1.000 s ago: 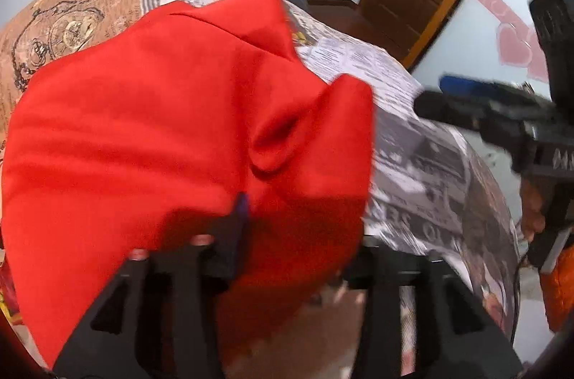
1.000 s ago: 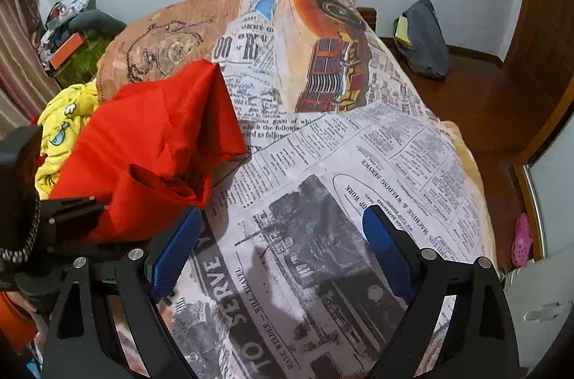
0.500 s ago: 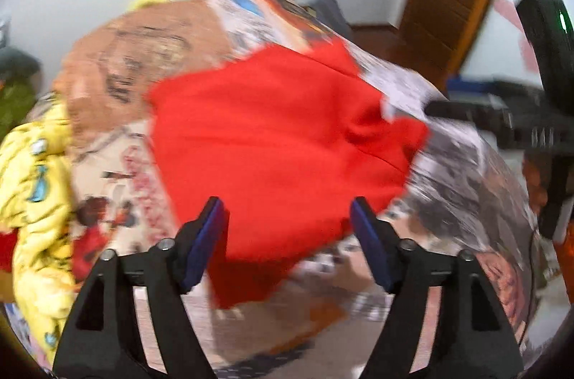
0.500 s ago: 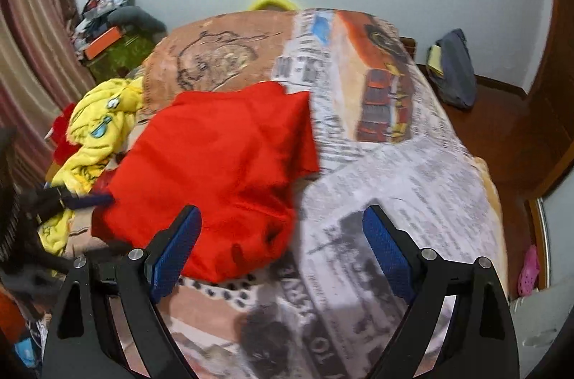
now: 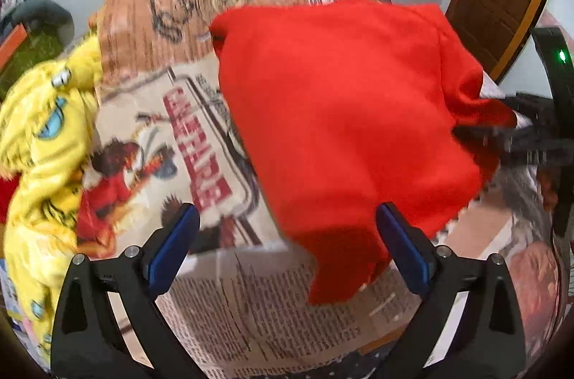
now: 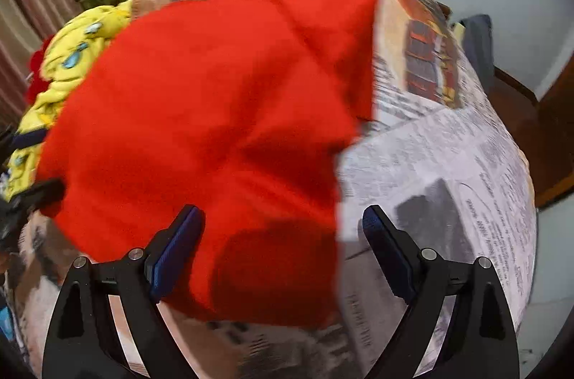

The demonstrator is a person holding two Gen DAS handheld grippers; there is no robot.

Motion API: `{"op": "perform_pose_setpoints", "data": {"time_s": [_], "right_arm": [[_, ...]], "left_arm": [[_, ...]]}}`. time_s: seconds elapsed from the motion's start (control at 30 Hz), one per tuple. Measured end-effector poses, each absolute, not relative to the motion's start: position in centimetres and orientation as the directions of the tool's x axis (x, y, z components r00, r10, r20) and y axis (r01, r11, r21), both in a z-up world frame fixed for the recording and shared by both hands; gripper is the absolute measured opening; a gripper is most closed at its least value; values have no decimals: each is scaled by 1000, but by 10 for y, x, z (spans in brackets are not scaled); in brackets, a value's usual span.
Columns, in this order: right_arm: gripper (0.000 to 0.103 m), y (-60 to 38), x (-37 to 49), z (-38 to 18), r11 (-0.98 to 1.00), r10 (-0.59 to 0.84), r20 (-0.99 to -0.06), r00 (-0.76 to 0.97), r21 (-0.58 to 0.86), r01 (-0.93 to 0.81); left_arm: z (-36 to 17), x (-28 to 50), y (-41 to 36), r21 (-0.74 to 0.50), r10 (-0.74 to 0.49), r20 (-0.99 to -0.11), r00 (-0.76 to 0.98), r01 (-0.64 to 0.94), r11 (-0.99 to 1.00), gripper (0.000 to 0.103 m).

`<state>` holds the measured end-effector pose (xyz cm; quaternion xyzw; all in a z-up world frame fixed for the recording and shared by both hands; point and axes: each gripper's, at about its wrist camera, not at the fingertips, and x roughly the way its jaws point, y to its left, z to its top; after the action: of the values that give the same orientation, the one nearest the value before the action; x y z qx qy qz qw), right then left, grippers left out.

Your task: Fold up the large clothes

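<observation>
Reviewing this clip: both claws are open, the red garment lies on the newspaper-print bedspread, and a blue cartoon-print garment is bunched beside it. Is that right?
Not quite. The bunched cartoon-print garment is yellow, not blue, as the left wrist view shows. The rest holds: the left claw and the right claw are open, and the red garment lies on the newspaper-print bedspread.

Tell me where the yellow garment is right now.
The yellow garment lies bunched at the left edge of the bed in both wrist views, left of the red garment, on the printed bedspread.

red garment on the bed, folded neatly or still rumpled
Rumpled: the red garment lies in a loose heap on the newsprint bedspread, with uneven creases and ragged edges, no squared fold.
</observation>
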<state>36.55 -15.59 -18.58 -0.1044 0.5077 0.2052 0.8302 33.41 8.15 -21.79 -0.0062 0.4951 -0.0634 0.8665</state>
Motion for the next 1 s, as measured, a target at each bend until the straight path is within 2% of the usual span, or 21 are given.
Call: {"op": "perform_pose_setpoints", "data": {"time_s": [0.17,0.3,0.4,0.57,0.77,1.0], "right_arm": [[90,-195,372,-181,939,216,-868,446,61,-337],[90,-223,366,-179,963,158,-867,472,29,-270],[90,-234,359,-172,967,114,-861,496,-18,-253],[90,-241,348,-147,964,183,-836,517,49,-263],[90,-209,346,-123,928,319,-795,515,152,-340],[90,-153,362,-126,879,355,-787,504,97,-468]], "left_arm": [[-238,317,89,-104,-135,-871,472,92,990,100],[-241,304,101,-41,-57,-885,463,45,998,100],[-242,292,115,135,120,-885,451,2,991,99],[-215,285,130,229,212,-827,521,-34,973,99],[-175,308,135,114,135,-780,611,-74,991,99],[-160,358,118,-78,-47,-764,643,-20,997,99]]}}
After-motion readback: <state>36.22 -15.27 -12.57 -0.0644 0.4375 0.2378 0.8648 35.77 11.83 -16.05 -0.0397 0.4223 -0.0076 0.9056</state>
